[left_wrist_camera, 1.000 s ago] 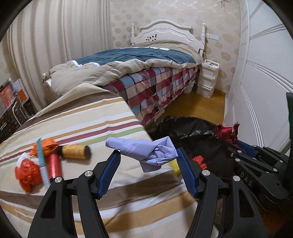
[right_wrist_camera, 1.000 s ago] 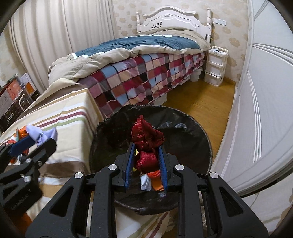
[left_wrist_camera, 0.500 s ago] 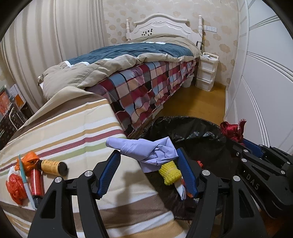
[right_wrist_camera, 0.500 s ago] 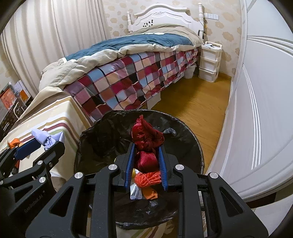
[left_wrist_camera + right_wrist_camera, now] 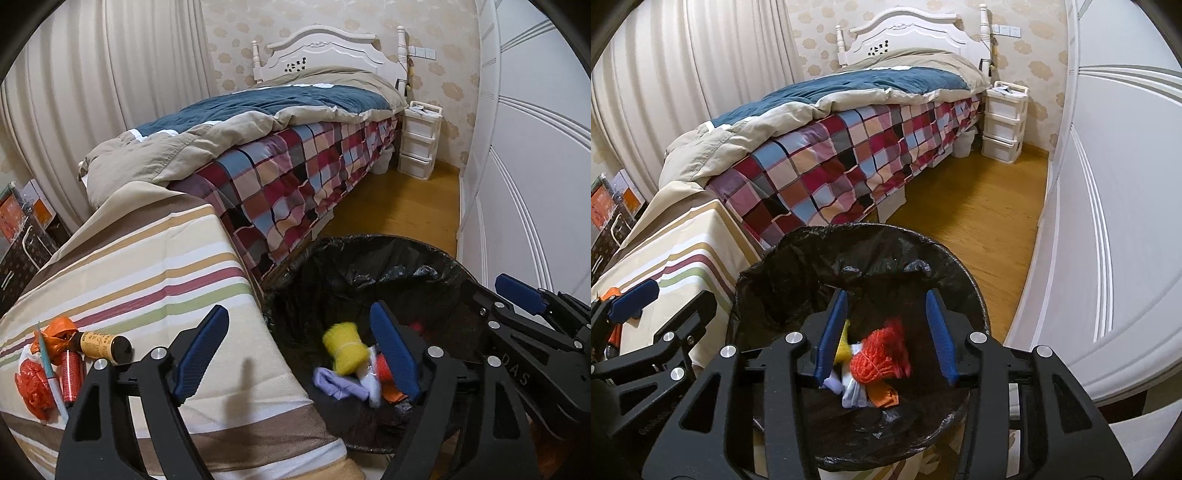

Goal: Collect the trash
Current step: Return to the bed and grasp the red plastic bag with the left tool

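My left gripper [image 5: 297, 312] hangs over the edge between the striped table [image 5: 155, 266] and the black-lined trash bin [image 5: 369, 243]. Its jaws are opening, with nothing between the pads. The lilac cloth [image 5: 338, 384] lies in the bin beside a yellow bundle [image 5: 345, 350]. My right gripper [image 5: 885, 293] is over the bin [image 5: 849, 230], jaws opening and empty. Below it a blurred red bundle [image 5: 882, 354] sits among the trash. On the table's left remain an orange bag [image 5: 55, 332], a yellow spool [image 5: 99, 343], a red spool [image 5: 72, 376] and a red net [image 5: 33, 387].
A bed with a checked cover [image 5: 295, 166] stands beyond the table and bin. White wardrobe doors [image 5: 1108, 221] run along the right. A white drawer unit [image 5: 419, 140] stands by the headboard, with wooden floor [image 5: 979, 206] between bed and wardrobe.
Both grippers have opened. The lilac cloth has dropped from the left one and the dark red bundle from the right one, both into the bin.
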Demonstrator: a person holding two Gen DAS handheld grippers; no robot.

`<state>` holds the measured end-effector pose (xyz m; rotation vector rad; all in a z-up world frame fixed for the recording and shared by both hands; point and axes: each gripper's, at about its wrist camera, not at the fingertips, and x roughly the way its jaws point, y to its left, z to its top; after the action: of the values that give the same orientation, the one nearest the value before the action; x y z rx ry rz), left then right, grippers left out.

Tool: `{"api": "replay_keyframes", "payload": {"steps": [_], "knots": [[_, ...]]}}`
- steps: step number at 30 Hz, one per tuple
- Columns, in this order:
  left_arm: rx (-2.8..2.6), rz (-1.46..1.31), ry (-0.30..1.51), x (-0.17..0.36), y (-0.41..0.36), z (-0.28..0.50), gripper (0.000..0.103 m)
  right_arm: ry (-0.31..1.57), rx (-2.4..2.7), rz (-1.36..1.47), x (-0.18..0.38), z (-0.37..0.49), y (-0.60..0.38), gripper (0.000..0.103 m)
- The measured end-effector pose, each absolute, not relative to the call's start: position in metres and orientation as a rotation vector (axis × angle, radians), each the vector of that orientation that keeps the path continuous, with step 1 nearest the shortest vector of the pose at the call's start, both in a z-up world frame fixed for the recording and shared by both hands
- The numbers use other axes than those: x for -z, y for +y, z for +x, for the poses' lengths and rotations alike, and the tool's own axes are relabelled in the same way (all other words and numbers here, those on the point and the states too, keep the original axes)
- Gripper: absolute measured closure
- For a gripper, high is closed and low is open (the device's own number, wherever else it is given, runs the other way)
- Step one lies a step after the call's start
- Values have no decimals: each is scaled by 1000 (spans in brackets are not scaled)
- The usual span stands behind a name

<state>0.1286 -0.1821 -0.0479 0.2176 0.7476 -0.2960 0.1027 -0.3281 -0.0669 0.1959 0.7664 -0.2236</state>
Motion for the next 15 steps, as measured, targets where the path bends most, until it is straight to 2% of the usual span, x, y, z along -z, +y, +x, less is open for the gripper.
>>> {"api": "replay_keyframes", "payload": {"steps": [2, 8, 15], "knots": [[293, 217, 747, 47, -180, 127, 23, 764, 229, 196, 66, 101, -328, 54], [279, 228, 723, 43, -175, 122, 21, 756, 240, 194, 64, 96, -326, 46], [250, 215, 712, 37, -152, 112, 21, 750, 230, 197, 60, 89, -315, 45]]}}
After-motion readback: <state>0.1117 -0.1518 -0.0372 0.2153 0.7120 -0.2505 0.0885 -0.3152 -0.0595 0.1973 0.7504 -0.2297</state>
